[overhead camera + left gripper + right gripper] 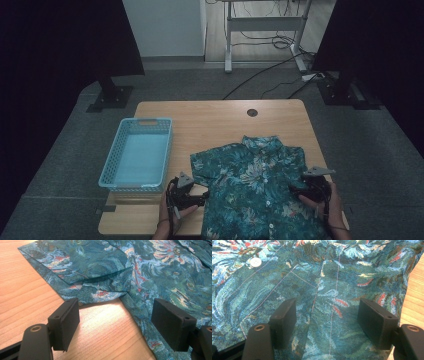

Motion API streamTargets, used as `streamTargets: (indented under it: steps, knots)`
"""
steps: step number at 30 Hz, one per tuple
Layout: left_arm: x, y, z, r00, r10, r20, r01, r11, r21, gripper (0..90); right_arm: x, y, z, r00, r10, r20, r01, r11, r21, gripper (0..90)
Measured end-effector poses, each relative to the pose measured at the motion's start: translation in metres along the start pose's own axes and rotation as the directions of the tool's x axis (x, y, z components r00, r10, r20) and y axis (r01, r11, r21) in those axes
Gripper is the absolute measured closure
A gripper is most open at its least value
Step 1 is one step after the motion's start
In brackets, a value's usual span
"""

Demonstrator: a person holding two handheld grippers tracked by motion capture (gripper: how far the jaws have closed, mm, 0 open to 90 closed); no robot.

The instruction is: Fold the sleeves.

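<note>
- where the wooden surface (210, 120) runs toward its near edge, a teal floral shirt (255, 185) lies flat, buttoned front up, collar at the far side.
- left hand-held gripper (115, 322): jaws wide, nothing gripped, bare wood between them, just short of the shirt's folded sleeve hem (100, 287).
- right hand-held gripper (327, 320): jaws wide over the shirt cloth near its edge, not pinching it.
- blue basket (136, 154) stands left of the shirt, apart from it.

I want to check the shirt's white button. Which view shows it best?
The right gripper view: the button is large and sharp on the shirt. The high view gives mere specks; the left gripper view shows cloth, no button.
</note>
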State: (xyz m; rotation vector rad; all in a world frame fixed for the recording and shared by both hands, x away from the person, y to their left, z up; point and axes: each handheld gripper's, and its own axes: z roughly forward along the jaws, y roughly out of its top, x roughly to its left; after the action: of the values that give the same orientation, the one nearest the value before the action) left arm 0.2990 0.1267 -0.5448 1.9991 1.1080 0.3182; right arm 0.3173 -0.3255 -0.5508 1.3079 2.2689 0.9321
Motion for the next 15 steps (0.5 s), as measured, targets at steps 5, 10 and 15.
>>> streamTargets:
  steps: [5, 10, 15]
  knots:
    - [0.000, 0.000, 0.002, 1.0000, 0.001, 0.002, -0.001, 1.0000, 0.006, 22.4, 0.003, 0.002, 0.001, 0.9999, 0.001, 0.013, -0.001, 1.000, 0.011, 29.0]
    - [0.001, 0.000, 0.002, 1.0000, -0.008, -0.001, 0.008, 1.0000, 0.003, 22.4, 0.012, 0.007, 0.001, 0.9999, -0.012, -0.002, 0.012, 1.000, -0.004, 27.4]
    - [0.002, 0.000, 0.004, 0.9999, -0.014, -0.004, 0.015, 0.9999, 0.009, 22.4, 0.030, 0.014, 0.003, 0.9981, -0.059, -0.020, 0.059, 0.998, -0.016, 26.7]
